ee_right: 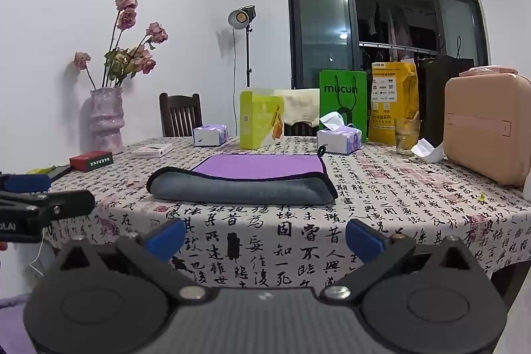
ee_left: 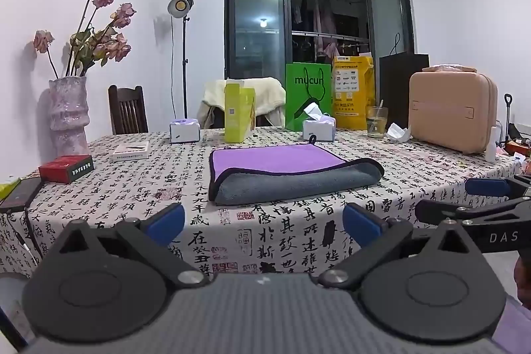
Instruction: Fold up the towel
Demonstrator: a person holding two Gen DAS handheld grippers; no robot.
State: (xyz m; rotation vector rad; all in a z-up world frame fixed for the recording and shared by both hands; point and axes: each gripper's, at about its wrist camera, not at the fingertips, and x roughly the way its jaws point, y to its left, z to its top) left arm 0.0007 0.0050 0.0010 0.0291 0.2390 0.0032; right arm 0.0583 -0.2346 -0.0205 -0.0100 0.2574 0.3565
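A towel (ee_left: 282,170), purple on one face and grey on the other with a dark hem, lies on the calligraphy tablecloth (ee_left: 166,188). Its near part is folded over, grey side up. It also shows in the right wrist view (ee_right: 245,183). My left gripper (ee_left: 264,223) is open and empty, held off the table's near edge, short of the towel. My right gripper (ee_right: 265,239) is open and empty, also in front of the table edge. Each gripper shows at the side of the other's view: the right one (ee_left: 481,198), the left one (ee_right: 36,191).
Behind the towel stand two tissue packs (ee_left: 319,128) (ee_left: 184,131), a yellow-green box (ee_left: 239,111), a green bag (ee_left: 308,95), a yellow bag (ee_left: 352,92), a glass (ee_left: 376,121) and a beige case (ee_left: 453,110). A vase with flowers (ee_left: 69,113), a red box (ee_left: 66,168) and a phone (ee_left: 20,194) sit left.
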